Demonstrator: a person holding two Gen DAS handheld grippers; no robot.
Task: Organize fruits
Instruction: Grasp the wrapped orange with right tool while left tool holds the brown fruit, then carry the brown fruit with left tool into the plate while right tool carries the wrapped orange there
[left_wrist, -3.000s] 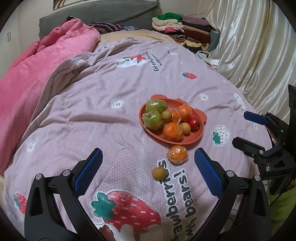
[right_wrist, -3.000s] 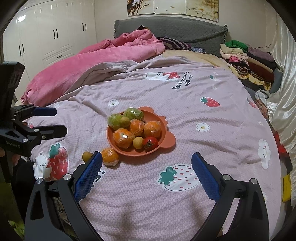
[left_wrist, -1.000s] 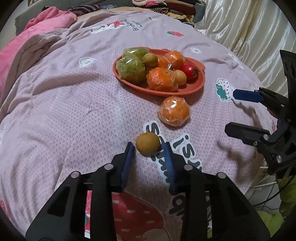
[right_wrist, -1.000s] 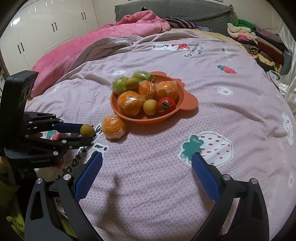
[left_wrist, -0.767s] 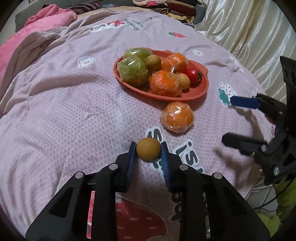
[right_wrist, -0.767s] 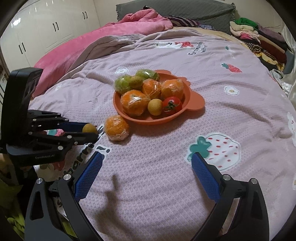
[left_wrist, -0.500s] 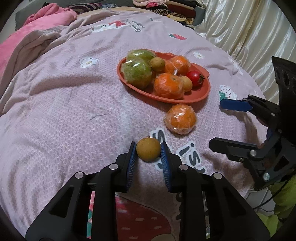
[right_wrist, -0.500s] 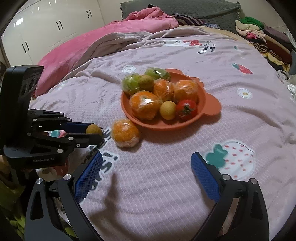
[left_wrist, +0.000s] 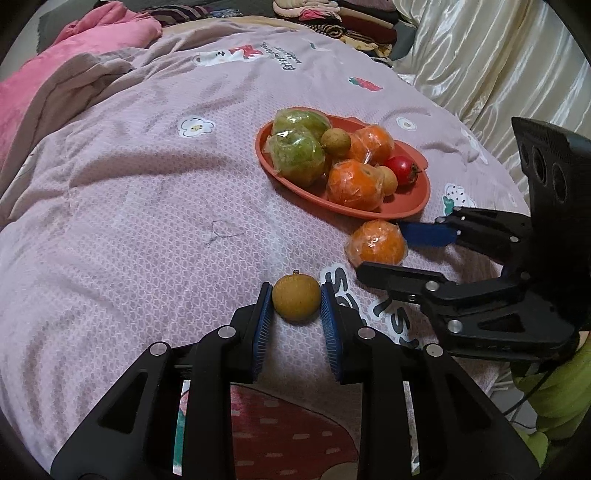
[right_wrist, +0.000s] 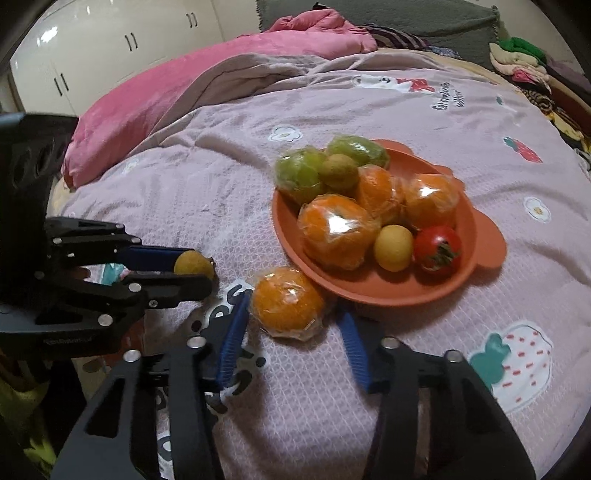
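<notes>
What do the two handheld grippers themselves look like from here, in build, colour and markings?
The left gripper and the right gripper share one build: matte black angular linkage arms with silver round rivets, and fingers tipped with ribbed blue pads. Small pale lettering, too blurred to read, sits on the left gripper's side. A black housing with three round holes tops the right gripper. No cables or sleeves show clearly.
</notes>
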